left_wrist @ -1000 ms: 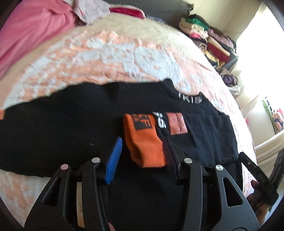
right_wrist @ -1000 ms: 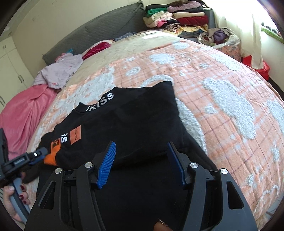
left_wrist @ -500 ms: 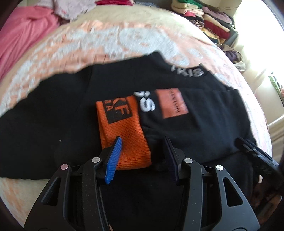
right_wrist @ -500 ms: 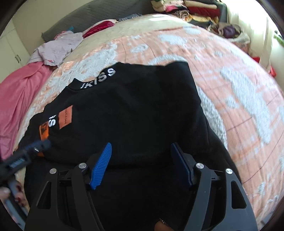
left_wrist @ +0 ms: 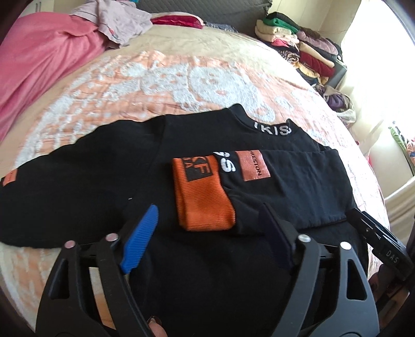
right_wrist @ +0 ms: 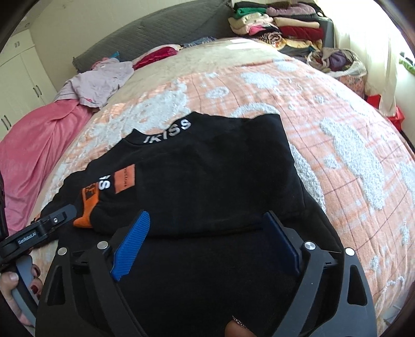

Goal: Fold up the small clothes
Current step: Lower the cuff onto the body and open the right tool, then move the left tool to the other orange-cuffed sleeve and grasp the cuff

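Observation:
A black sweatshirt (left_wrist: 109, 166) lies flat on the bed, its collar with white letters (left_wrist: 272, 128) at the far side. One sleeve is folded across the body, its orange cuff (left_wrist: 203, 197) and an orange patch (left_wrist: 254, 166) on top. The other sleeve stretches out to the left. My left gripper (left_wrist: 207, 228) is open and empty, just short of the orange cuff. My right gripper (right_wrist: 207, 230) is open and empty above the folded sleeve's edge near the hem. The sweatshirt (right_wrist: 207, 166) and the cuff (right_wrist: 88, 204) also show in the right wrist view.
The bed has an orange and white quilt (right_wrist: 337, 134). A pink blanket (left_wrist: 33, 64) and a lilac garment (left_wrist: 116, 20) lie at the far left. Stacks of folded clothes (left_wrist: 298, 49) stand at the far right, beside a bag of clothes (right_wrist: 337, 62).
Both grippers have pulled back and risen a little from the sweatshirt. The left gripper's jaws have opened wider. The sweatshirt has not moved.

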`<move>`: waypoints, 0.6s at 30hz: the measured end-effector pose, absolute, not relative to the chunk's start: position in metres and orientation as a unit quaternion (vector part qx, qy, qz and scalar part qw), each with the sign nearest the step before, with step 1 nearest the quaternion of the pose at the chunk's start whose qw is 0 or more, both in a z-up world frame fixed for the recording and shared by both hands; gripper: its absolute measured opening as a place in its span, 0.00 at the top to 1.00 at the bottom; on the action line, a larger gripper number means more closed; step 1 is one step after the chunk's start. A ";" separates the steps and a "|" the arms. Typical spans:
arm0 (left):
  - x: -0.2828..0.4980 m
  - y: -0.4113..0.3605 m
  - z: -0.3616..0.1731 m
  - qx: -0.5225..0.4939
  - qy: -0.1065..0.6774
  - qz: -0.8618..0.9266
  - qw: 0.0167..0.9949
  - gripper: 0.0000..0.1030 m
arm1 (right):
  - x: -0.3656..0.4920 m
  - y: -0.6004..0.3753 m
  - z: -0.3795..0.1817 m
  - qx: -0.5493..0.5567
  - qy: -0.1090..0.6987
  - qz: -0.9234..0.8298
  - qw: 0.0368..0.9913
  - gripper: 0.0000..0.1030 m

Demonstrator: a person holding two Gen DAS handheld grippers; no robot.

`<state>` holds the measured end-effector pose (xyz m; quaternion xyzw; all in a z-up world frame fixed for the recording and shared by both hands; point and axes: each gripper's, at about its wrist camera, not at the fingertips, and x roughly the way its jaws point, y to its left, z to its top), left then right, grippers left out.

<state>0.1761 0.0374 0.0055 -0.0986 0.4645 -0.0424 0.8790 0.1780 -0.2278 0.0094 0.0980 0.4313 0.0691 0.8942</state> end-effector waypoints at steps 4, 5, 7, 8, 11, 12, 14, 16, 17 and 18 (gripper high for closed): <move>0.168 0.047 0.012 -0.096 0.457 -0.028 0.884 0.15 | 0.173 -0.219 0.019 0.092 0.422 0.073 0.899 0.07; 0.166 0.050 0.014 -0.095 0.456 -0.024 0.885 0.14 | 0.172 -0.216 0.022 0.092 0.419 0.075 0.900 0.06; 0.162 0.056 0.018 -0.096 0.450 -0.019 0.888 0.10 | 0.169 -0.211 0.027 0.091 0.412 0.081 0.903 0.06; 0.160 0.059 0.020 -0.098 0.448 -0.018 0.888 0.09 | 0.168 -0.208 0.029 0.089 0.409 0.084 0.904 0.06; 0.154 0.068 0.024 -0.101 0.441 -0.009 0.892 0.09 | 0.165 -0.197 0.036 0.079 0.401 0.094 0.908 0.06; 0.153 0.072 0.025 -0.102 0.439 -0.005 0.892 0.09 | 0.165 -0.193 0.038 0.074 0.400 0.095 0.909 0.06; 0.150 0.079 0.027 -0.106 0.437 0.002 0.893 0.09 | 0.163 -0.186 0.042 0.065 0.398 0.098 0.910 0.06; 0.146 0.087 0.029 -0.114 0.434 0.009 0.894 0.09 | 0.161 -0.179 0.045 0.059 0.394 0.104 0.911 0.06; 0.143 0.092 0.030 -0.116 0.432 0.015 0.894 0.09 | 0.160 -0.176 0.046 0.056 0.393 0.107 0.911 0.06; 0.141 0.096 0.031 -0.118 0.430 0.019 0.895 0.09 | 0.160 -0.173 0.047 0.053 0.393 0.111 0.911 0.06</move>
